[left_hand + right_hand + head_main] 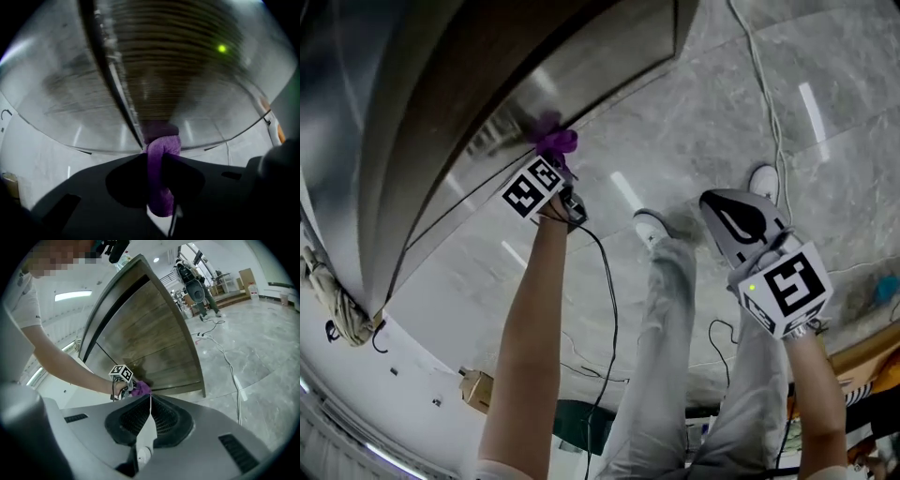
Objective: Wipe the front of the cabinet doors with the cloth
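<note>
Left gripper view: left claw tight on purple cloth against cabinet door; right claw together.

Bright room, floor glare, fisheye edges, blurred close-up

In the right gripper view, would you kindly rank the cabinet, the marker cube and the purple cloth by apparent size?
1. cabinet, by far the largest
2. marker cube and purple cloth: they look alike, so unranked

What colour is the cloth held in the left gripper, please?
Purple cloth, clearest in the left gripper view.
</note>
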A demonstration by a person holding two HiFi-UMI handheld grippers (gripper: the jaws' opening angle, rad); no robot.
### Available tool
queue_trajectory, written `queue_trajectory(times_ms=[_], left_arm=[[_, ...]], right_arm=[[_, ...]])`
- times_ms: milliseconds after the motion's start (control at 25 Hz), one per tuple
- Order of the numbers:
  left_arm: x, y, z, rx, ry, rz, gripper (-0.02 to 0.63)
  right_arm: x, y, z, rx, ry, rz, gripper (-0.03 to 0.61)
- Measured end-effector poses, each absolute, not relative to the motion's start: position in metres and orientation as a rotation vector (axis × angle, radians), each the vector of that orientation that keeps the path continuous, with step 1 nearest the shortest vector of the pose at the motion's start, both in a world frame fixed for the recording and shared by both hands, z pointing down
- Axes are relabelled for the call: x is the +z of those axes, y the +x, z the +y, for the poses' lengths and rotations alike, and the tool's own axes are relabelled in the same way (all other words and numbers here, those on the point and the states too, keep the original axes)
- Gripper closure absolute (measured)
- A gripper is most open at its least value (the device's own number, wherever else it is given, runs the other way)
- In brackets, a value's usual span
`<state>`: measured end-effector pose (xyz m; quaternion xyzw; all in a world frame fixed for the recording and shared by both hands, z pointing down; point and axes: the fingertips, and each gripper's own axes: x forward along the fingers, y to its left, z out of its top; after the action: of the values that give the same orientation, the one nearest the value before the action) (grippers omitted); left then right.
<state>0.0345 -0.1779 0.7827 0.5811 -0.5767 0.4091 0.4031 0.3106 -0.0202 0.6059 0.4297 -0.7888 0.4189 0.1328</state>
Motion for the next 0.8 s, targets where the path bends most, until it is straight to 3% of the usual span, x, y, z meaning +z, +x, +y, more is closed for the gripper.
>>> queue_trajectory(times_ms=[280, 800], left_arm=[[0.751, -0.011, -0.159, 0.945, 1.432, -1.537, 0.523], [0.612, 0.025, -0.042, 0.564, 1.596, -1.642, 0.523]], right_arm=[[0.589, 0.276, -0.025, 1.155, 1.1, -2.346, 0.551], [0.527, 0.239, -0.019, 0.938, 0.727, -2.381, 0.551]])
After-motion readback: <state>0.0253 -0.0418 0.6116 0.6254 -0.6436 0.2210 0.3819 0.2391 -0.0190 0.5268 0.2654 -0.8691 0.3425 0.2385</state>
